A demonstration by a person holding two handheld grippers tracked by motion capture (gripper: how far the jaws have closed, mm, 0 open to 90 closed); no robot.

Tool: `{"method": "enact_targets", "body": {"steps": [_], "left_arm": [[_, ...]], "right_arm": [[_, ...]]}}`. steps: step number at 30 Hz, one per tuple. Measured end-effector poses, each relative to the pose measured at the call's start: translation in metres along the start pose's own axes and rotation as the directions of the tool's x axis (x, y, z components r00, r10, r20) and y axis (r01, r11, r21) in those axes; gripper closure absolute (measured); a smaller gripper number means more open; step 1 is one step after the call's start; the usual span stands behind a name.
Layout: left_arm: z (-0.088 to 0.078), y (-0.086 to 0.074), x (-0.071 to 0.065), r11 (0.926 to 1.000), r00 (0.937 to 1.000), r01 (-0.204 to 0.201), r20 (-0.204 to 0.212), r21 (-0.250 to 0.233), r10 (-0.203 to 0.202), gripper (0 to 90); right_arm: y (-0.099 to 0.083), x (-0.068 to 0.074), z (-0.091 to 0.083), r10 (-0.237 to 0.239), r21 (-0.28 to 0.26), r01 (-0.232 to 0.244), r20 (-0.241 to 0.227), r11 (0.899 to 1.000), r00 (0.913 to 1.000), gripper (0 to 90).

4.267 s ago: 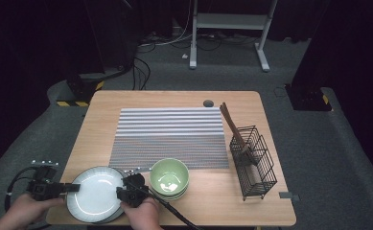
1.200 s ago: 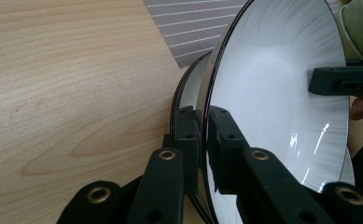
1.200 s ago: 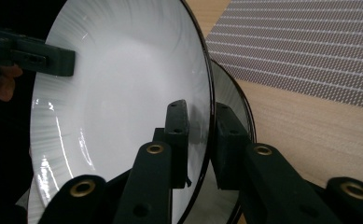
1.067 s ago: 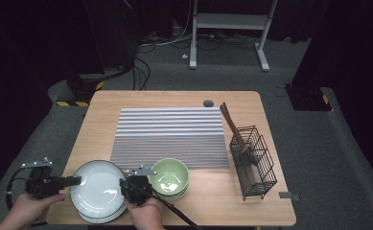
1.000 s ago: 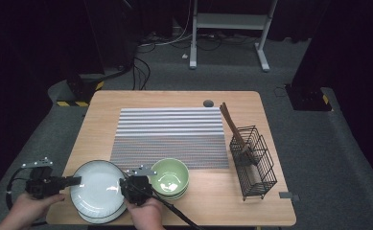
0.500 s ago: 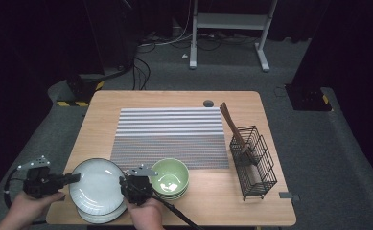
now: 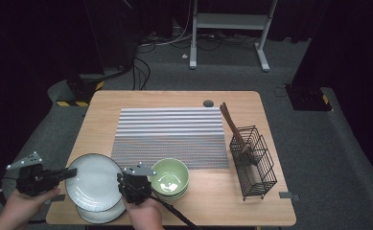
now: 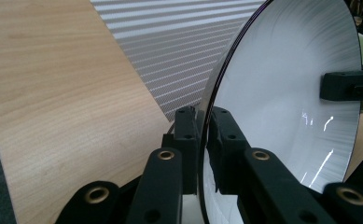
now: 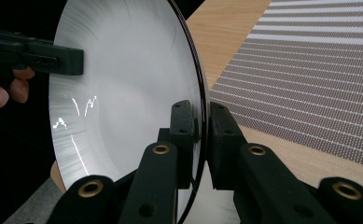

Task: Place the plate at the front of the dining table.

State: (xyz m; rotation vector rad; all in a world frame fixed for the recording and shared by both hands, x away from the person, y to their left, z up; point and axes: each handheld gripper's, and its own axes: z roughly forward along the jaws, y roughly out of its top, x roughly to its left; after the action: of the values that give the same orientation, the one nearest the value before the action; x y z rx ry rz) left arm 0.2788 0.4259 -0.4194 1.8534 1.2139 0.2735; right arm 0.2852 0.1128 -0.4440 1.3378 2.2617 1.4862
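Dark floor and black drapes ring the wooden table point(image 7: 126, 103), where a striped mat point(image 7: 169, 136) lies across the middle and serves as the landmark. Just off the mat's near left corner a white plate point(image 7: 94, 181) is held up above another white plate point(image 7: 102, 215) lying flat on the table. The left gripper point(image 7: 69, 173) pinches the raised plate's left rim, and in the left gripper view its jaws are clamped on that edge point(image 8: 202, 154). The right gripper point(image 7: 122, 181) bites the opposite rim, its jaws squeezed onto the edge in the right gripper view point(image 9: 198, 140). Against the mat's near edge stands a stack of green bowls point(image 7: 169, 178). Beyond the mat's right end stands a black wire rack point(image 7: 253, 160) with brown chopsticks point(image 7: 232, 125) leaning in it.
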Motion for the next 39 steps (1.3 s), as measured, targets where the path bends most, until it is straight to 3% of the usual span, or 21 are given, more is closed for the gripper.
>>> {"method": "enact_targets", "body": {"steps": [9, 16, 23, 30, 39], "left_arm": [[-0.008, 0.005, -0.004, 0.9983, 1.0000, -0.003, -0.004, -0.057, 0.003, 82.0], [-0.016, 0.012, -0.013, 0.9915, 0.9997, -0.022, -0.016, -0.128, 0.020, 82.3], [-0.018, 0.016, -0.026, 0.9796, 0.9970, -0.056, -0.063, -0.193, 0.045, 82.6], [-0.013, 0.019, -0.032, 0.9686, 0.9960, -0.052, -0.083, -0.243, 0.033, 82.4], [-0.004, 0.018, -0.038, 0.9492, 0.9933, -0.051, -0.115, -0.310, 0.016, 81.8]], "right_arm": [[0.014, 0.006, -0.007, -0.036, -0.022, 0.036, 0.007, 0.999, 0.9993, 81.6], [0.028, 0.007, -0.016, -0.068, -0.053, 0.069, 0.015, 0.996, 0.9976, 81.6], [0.039, 0.002, -0.022, -0.099, -0.070, 0.101, 0.020, 0.992, 0.9948, 80.9], [0.048, -0.003, -0.025, -0.127, -0.083, 0.129, 0.031, 0.988, 0.9915, 80.8], [0.057, -0.010, -0.027, -0.158, -0.091, 0.161, 0.045, 0.983, 0.9864, 80.7]]}}
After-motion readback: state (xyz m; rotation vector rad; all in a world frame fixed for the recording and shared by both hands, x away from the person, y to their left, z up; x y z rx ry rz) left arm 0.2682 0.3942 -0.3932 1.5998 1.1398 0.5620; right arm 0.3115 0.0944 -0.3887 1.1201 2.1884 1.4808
